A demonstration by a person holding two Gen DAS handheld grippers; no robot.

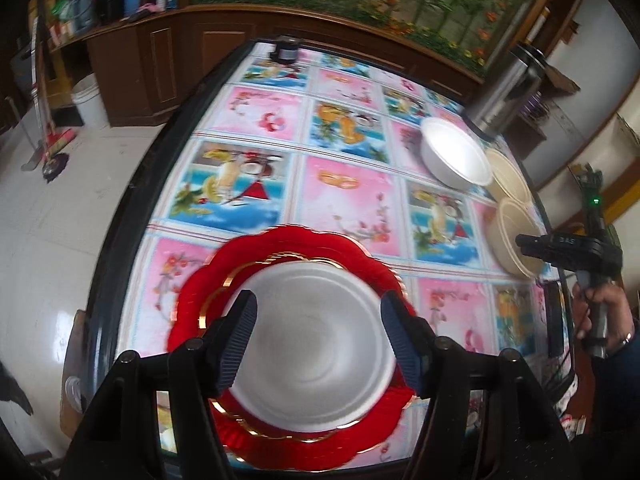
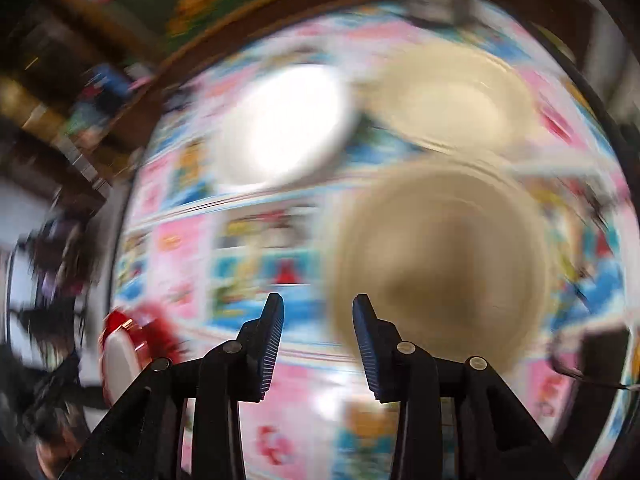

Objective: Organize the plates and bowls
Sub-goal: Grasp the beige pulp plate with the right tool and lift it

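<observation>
The sorting is looking partly done, I judge: a white plate (image 1: 308,344) is lying on the red plate (image 1: 288,436) at the near edge of the table (image 1: 120,216), and the left gripper (image 1: 318,340) is hanging over that stack with its jaws standing apart, pressing on nothing. The bowls are waiting at two o'clock from the stack: a white bowl (image 1: 454,154), a far tan bowl (image 1: 510,174) just beside it, and a near tan bowl (image 1: 516,240).

The right gripper (image 2: 318,340) is showing partly parted jaws with nothing between them, and the near tan bowl (image 2: 444,264) is sitting at one o'clock from its tips, though that view is heavily blurred. Nesting the bowls probably calls for pinching one rim.

The table is wearing a glossy fruit-print cloth (image 1: 348,196). Brown cabinets (image 1: 160,68) are standing at eleven o'clock, a steel flask (image 1: 508,92) at two.
</observation>
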